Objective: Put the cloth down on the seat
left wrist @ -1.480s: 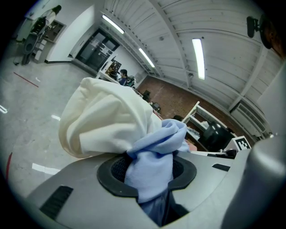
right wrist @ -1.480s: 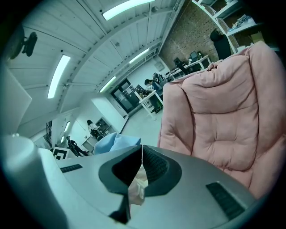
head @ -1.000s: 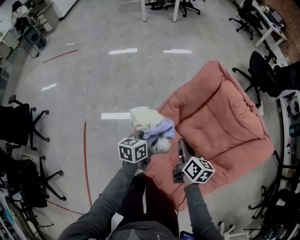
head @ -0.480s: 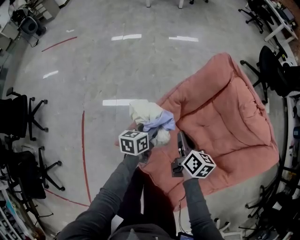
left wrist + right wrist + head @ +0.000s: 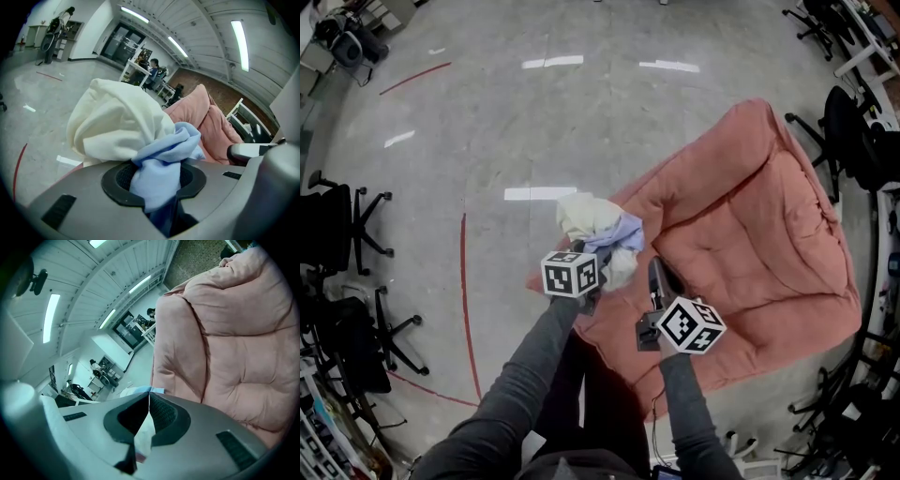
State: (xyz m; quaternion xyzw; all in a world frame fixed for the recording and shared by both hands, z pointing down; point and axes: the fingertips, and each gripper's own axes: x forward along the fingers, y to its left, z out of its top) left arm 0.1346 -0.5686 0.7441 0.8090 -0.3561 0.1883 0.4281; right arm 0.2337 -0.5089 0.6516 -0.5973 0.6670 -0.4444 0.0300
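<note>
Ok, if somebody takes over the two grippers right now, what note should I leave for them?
Left gripper: shut on the cream and light-blue cloth.
Right gripper: shut, empty, beside it.
The cloth hangs in the air at the near edge of the pink padded seat.
Done: cloth gripped, at the seat.
To do: lower it onto the seat, open the left jaws.

A crumpled bundle of cream and pale blue cloth (image 5: 598, 230) hangs clear of the floor, its blue folds pinched between the jaws of the left gripper (image 5: 154, 187). It is poised over the near-left corner of a large salmon-pink quilted cushion seat (image 5: 750, 234), which lies spread to the right, its thick padded back rising on the far side.
</note>
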